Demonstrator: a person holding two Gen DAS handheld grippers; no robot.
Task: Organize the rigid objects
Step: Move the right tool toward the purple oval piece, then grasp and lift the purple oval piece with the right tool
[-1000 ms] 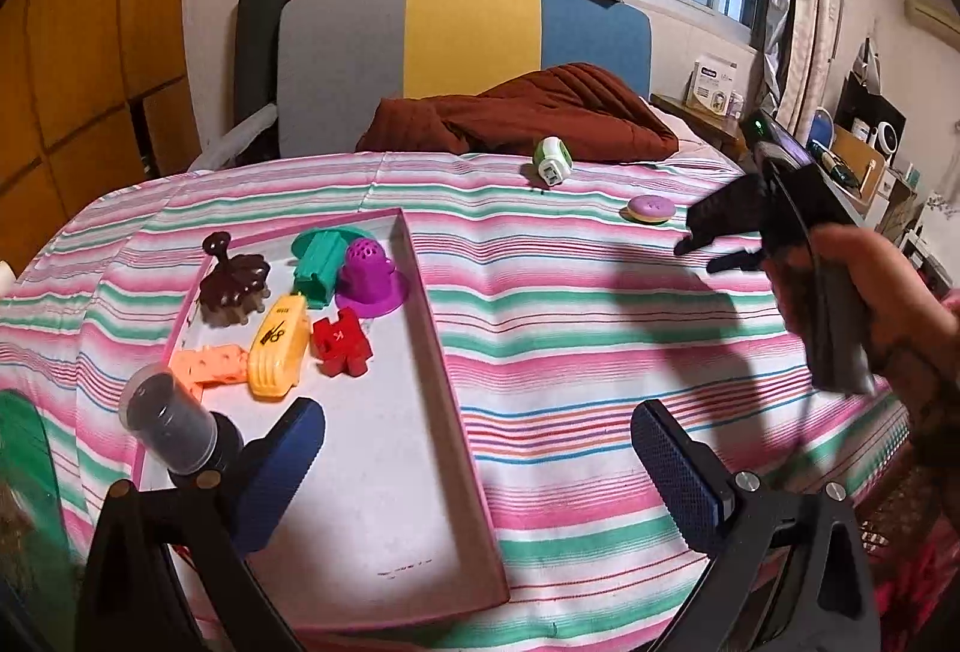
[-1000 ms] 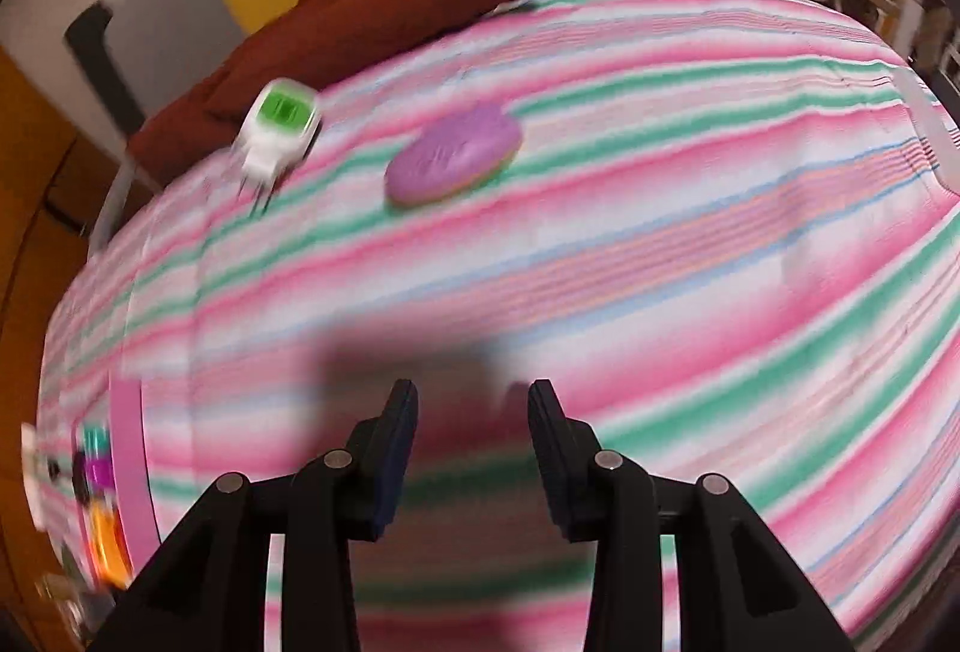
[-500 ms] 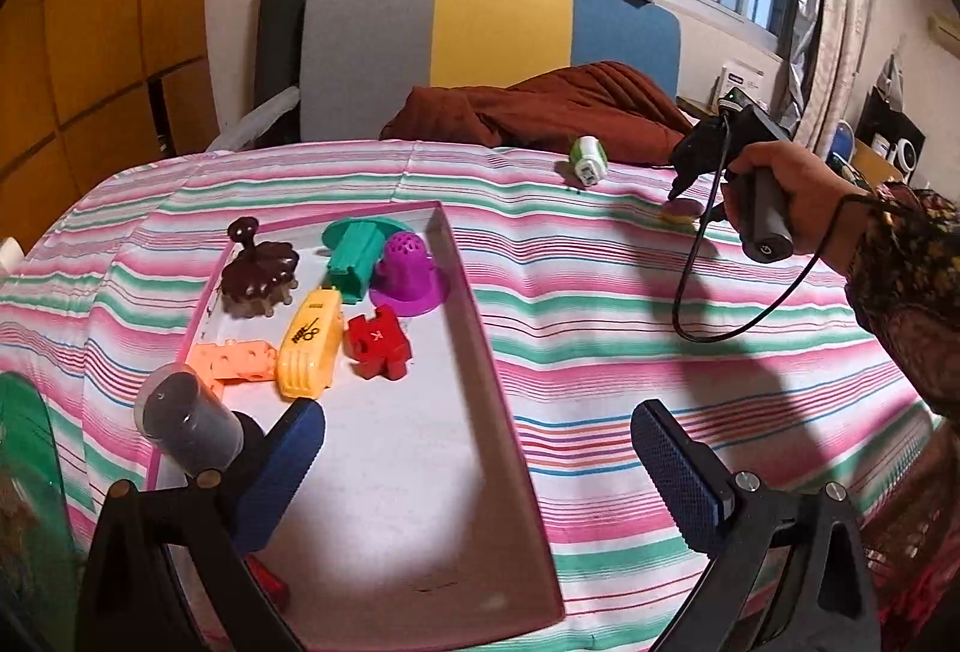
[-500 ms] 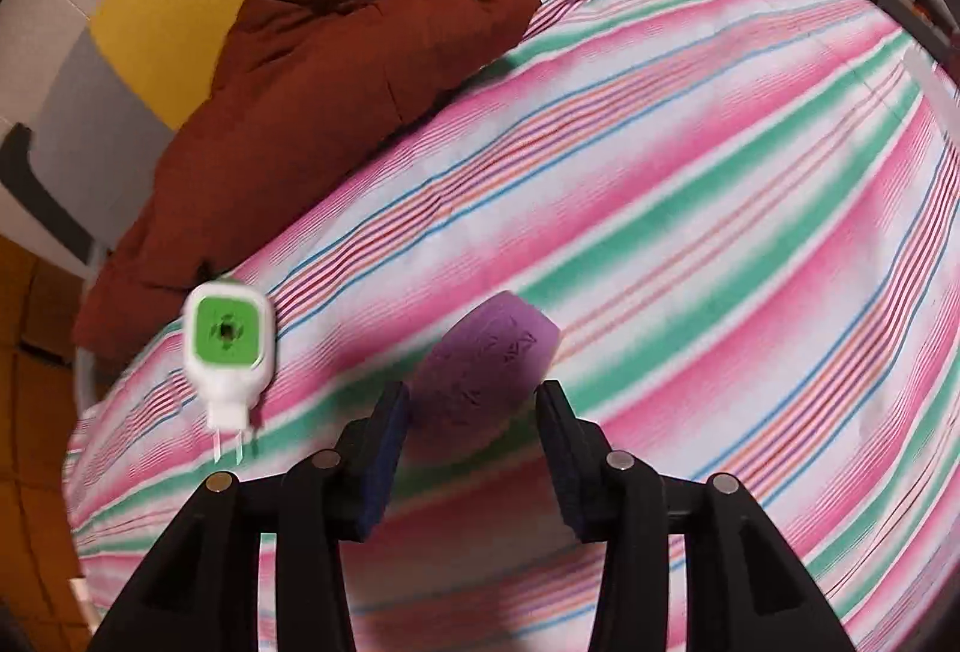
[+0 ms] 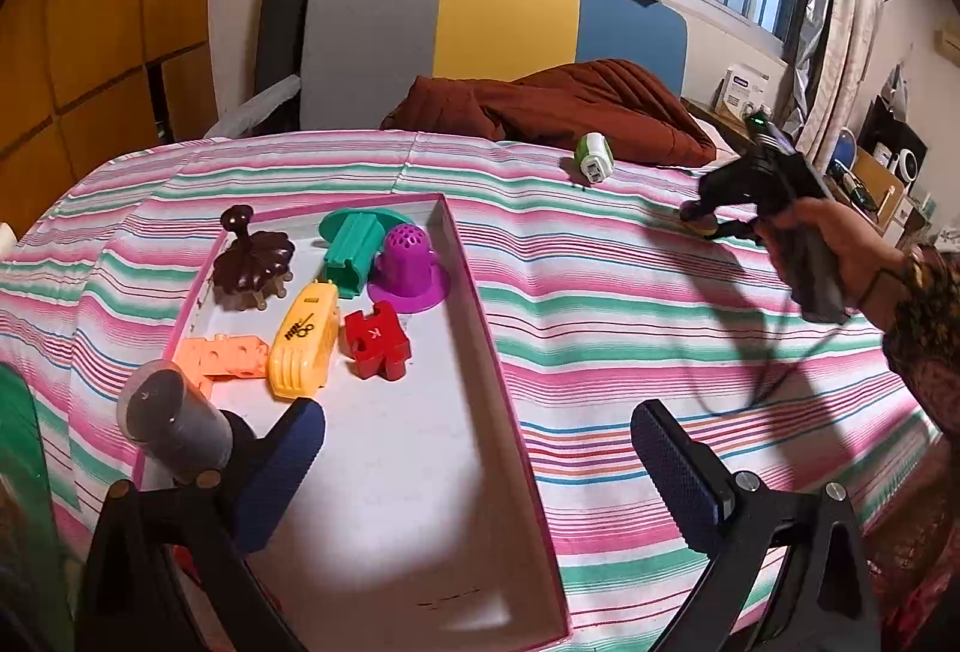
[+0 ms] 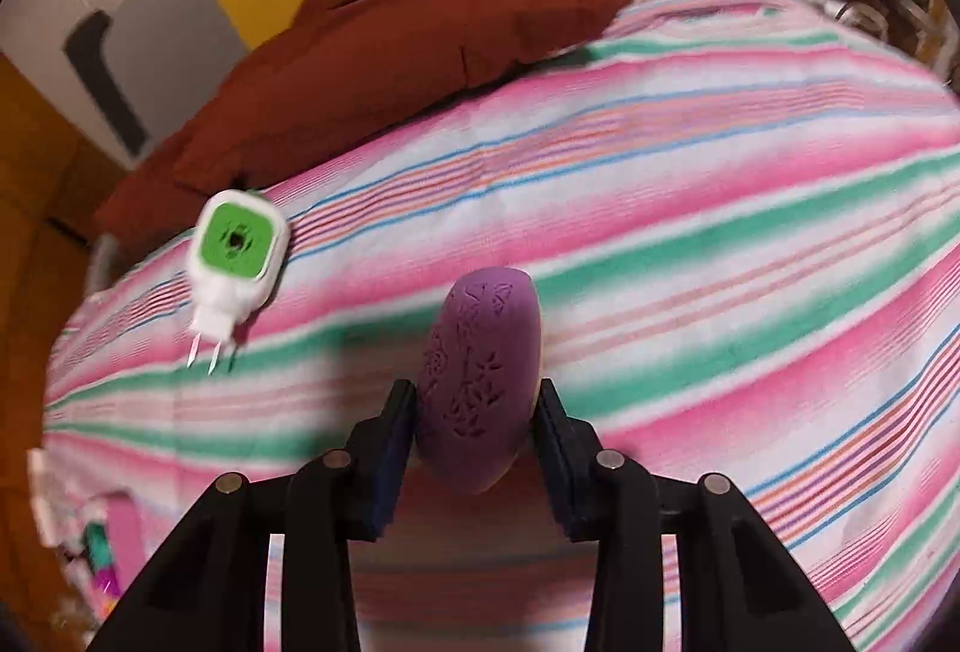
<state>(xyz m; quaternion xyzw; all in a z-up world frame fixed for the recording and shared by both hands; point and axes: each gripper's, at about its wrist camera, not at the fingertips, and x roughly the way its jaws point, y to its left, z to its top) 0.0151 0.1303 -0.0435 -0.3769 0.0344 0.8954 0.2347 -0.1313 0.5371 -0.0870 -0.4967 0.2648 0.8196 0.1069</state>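
Observation:
My right gripper is shut on a purple oval object with a carved pattern, just above the striped bedspread. A white and green plug-in device lies to its left; it also shows in the left wrist view. My left gripper is open and empty over a pink-rimmed tray. The tray holds a yellow toy, a red puzzle piece, a purple dome, a green piece, a brown piece, an orange block and a grey cylinder. The right gripper shows far right.
A brown-red blanket lies at the back of the bed, in front of a grey, yellow and blue headboard. Cluttered shelves stand to the right of the bed. The bed edge falls away at the right.
My right gripper has closed on the purple oval object and lifted it slightly. My left gripper has stayed open over the tray.

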